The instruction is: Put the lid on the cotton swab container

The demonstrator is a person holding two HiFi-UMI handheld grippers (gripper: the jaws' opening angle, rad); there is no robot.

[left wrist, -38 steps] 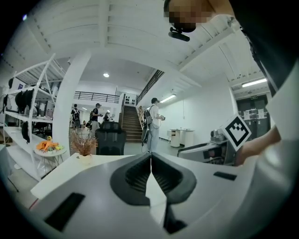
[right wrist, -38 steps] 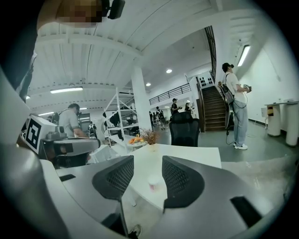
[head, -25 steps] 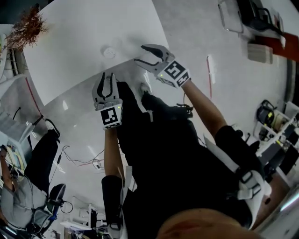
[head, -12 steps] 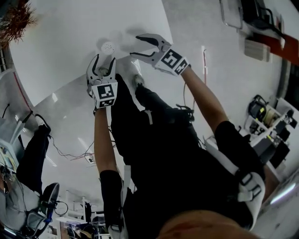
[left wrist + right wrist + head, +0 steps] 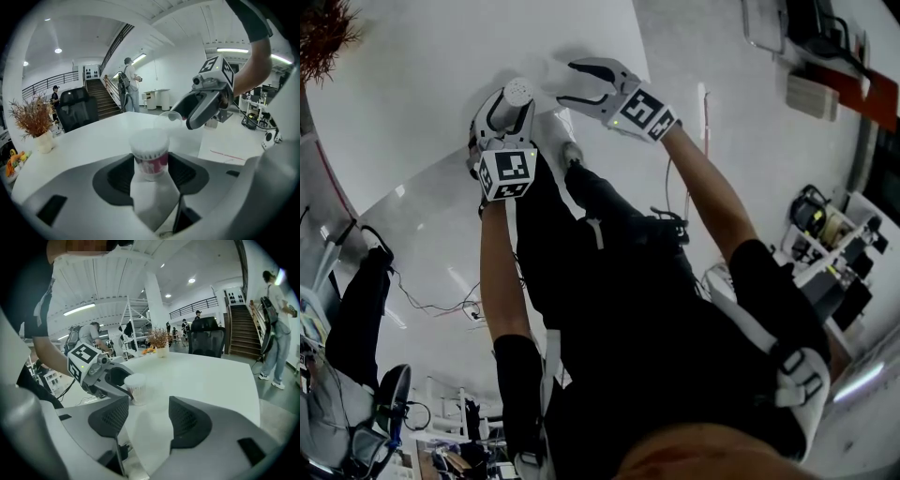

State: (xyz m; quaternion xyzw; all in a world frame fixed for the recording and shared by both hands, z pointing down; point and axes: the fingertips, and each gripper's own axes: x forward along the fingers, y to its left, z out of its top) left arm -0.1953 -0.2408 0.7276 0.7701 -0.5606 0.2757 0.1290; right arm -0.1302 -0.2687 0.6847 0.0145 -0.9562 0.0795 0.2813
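The cotton swab container (image 5: pixel 518 91) stands on the white surface (image 5: pixel 431 56) between the 2 jaws of the left gripper (image 5: pixel 512 101), which have just been closing slightly. Near it, the right gripper (image 5: pixel 568 82) has just been opening and its jaws gape empty.

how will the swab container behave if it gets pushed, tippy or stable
Probably tippy: the cotton swab container stands upright, taller than wide, on a smooth white table. Likely light, being a small open tub of swabs, so a nudge may slide or topple it.

Left claw (image 5: pixel 511 101), jaws just narrowing, straddles the container (image 5: pixel 149 157); right claw (image 5: pixel 568 82), jaws just opened, holds nothing.
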